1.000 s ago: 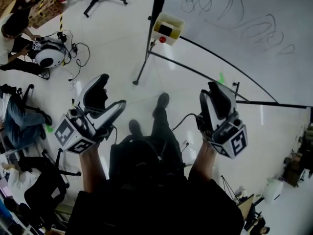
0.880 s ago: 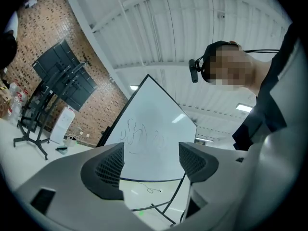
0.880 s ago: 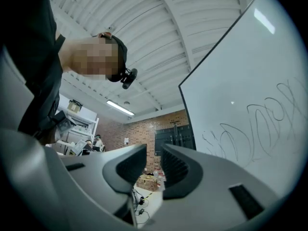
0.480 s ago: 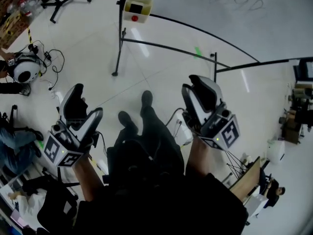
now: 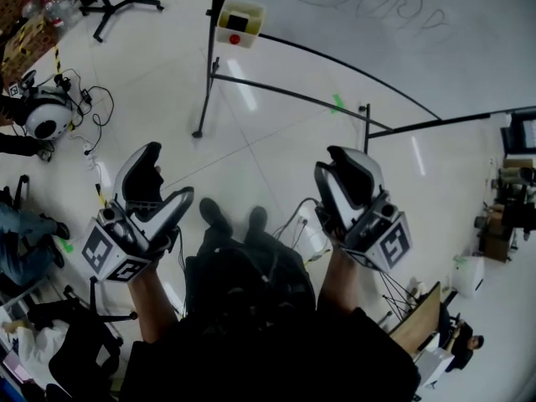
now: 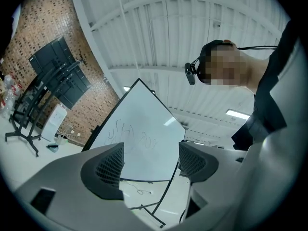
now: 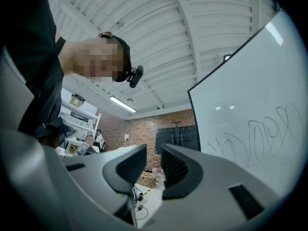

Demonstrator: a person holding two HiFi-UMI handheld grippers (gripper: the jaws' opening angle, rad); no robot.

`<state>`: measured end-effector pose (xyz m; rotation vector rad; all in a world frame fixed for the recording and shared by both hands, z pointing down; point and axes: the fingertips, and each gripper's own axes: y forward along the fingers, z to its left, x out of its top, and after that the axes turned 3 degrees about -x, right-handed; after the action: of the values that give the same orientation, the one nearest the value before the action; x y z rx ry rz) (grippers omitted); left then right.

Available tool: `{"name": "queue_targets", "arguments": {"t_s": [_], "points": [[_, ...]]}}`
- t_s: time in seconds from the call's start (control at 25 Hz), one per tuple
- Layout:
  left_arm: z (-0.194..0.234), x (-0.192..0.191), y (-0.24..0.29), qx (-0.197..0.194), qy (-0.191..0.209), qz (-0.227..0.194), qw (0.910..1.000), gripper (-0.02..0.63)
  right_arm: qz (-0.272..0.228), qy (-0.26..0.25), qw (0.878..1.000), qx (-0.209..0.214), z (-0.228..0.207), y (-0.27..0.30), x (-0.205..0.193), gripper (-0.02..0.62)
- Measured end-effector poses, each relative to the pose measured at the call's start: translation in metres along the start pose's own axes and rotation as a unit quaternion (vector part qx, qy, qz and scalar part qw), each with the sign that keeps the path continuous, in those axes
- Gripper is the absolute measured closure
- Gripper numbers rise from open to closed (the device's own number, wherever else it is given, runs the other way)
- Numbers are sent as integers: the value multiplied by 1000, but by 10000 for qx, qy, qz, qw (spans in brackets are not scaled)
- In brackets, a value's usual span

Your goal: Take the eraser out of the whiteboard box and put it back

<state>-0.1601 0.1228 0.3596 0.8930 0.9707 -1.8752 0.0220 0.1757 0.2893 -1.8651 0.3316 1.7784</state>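
The left gripper (image 6: pixel 149 163) is held with its jaws wide apart and nothing between them; only the whiteboard (image 6: pixel 139 134) is seen through the gap. The right gripper (image 7: pixel 153 163) is held nearly closed, a narrow gap being left between its pads, and nothing is gripped there either. In the head view both are carried at waist level on either side of the person's body, above the shoes (image 5: pixel 216 216) and the pale floor (image 5: pixel 276 132).

Farther out, a cream box (image 5: pixel 240 25) is seen fixed at the top of the whiteboard's dark stand (image 5: pixel 205 82), well apart from both grippers. A dark shape (image 5: pixel 244 12) is seen in its top; it is taken for the eraser, though it is too small for that to be settled.

The task is judged to be at its approach, with the eraser not yet taken out. For the next move the box must be neared, one gripper brought over the eraser with its jaws spread, and the jaws closed across it before it is lifted clear.
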Motion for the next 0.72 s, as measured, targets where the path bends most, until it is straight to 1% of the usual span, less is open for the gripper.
{"name": "queue_targets", "arguments": {"t_s": [0.16, 0.36, 0.52, 0.72], "points": [[-27, 1, 9, 13, 199, -25, 9998, 255, -166, 33, 9998, 124, -1, -19, 13, 491], [-74, -2, 28, 19, 500, 12, 9987, 255, -451, 53, 9986, 270, -6, -54, 37, 491], [-111, -13, 42, 52, 583, 41, 9983, 255, -571, 145, 9974, 424, -9, -84, 52, 491], [-147, -32, 56, 172, 660, 102, 9976, 255, -670, 263, 9961, 516, -20, -120, 60, 492]]}}
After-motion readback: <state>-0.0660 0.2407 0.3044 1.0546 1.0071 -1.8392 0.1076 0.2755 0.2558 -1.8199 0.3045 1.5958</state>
